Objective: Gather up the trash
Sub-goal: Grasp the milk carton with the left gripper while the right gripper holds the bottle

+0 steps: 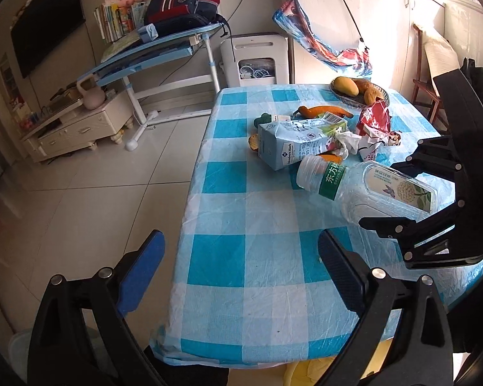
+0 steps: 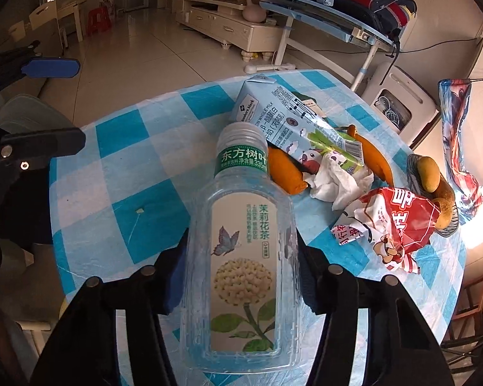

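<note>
While lying on its side, empty bottle [image 2: 241,257], pinched between right gripper [image 2: 241,276] fingers [image 2: 174,276].

Daylight floods in from beyond the blue-and-white checked plastic tablecloth [image 1: 241,212], blowing out its far edge to white glare. Both fisheye views are sharp, with curved, dark-vignetted corners.

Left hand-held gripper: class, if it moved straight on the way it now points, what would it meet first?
Probably the checked tablecloth near the table's front edge, between the open fingers of the left hand-held gripper. No trash lies there; the milk carton sits farther on. Depth is uncertain.
</note>
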